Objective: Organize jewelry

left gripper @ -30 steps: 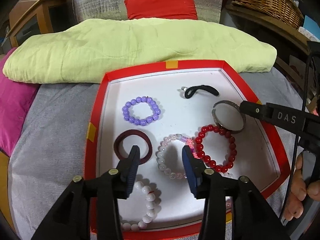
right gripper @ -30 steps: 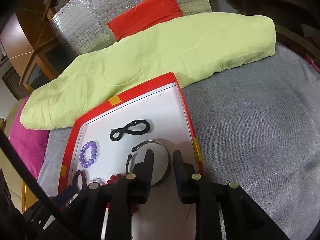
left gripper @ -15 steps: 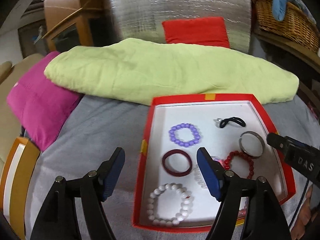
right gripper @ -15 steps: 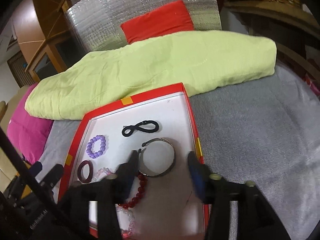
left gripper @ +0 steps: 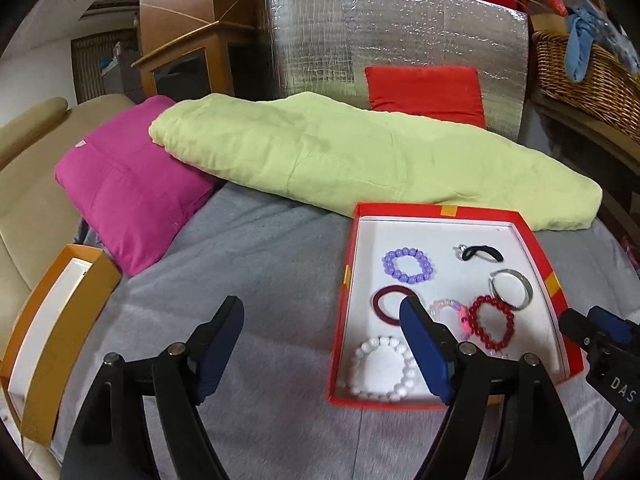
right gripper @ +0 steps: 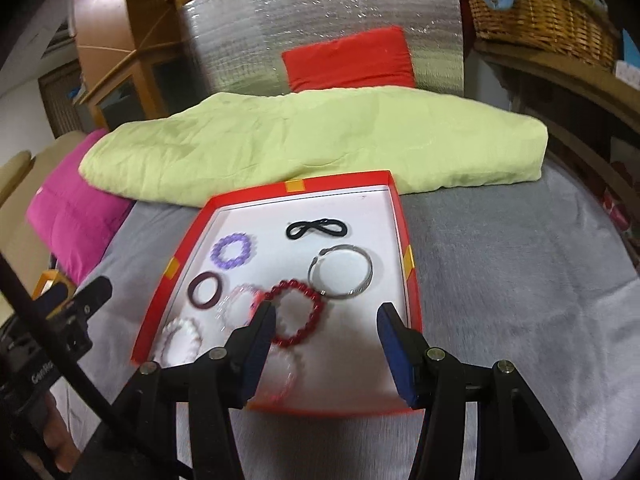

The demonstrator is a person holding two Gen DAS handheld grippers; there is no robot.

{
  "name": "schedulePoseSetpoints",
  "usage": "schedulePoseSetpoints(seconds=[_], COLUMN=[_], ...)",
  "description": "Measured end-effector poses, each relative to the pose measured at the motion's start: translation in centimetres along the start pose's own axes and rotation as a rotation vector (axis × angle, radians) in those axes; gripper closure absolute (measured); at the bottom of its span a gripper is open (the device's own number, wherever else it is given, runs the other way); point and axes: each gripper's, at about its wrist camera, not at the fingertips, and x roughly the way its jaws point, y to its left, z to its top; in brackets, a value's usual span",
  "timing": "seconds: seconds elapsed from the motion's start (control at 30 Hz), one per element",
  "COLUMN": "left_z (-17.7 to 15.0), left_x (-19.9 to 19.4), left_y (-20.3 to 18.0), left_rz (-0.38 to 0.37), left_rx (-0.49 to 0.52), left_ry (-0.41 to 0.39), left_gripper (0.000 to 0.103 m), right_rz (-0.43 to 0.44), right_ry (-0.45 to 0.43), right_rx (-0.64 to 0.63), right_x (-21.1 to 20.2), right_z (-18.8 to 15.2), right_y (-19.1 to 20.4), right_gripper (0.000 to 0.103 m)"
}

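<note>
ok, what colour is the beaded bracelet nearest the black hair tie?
Purple bracelet, left of the black hair tie; clearest in the left wrist view.

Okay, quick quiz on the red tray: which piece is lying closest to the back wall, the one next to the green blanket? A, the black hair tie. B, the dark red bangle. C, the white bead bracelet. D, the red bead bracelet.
A: the black hair tie lies nearest the far wall of the red tray, with the other three pieces nearer the camera.
</note>
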Motion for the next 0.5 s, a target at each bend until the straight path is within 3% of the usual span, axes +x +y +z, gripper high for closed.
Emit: schedulePoseSetpoints(seconds=[0.5], left_z=[-3.7], left_x=[-4.7], left_y=[0.8], left_rz=[-0.040], left_rx=[0.027], left_ry=[0.024], left_gripper=[0.022], right_rz=[-0.080], right_ry=[-0.022], right_rx=[-0.083], right_x=[-7.4], right_z=[-6.8], right_y=[0.0], right_gripper=[0.044])
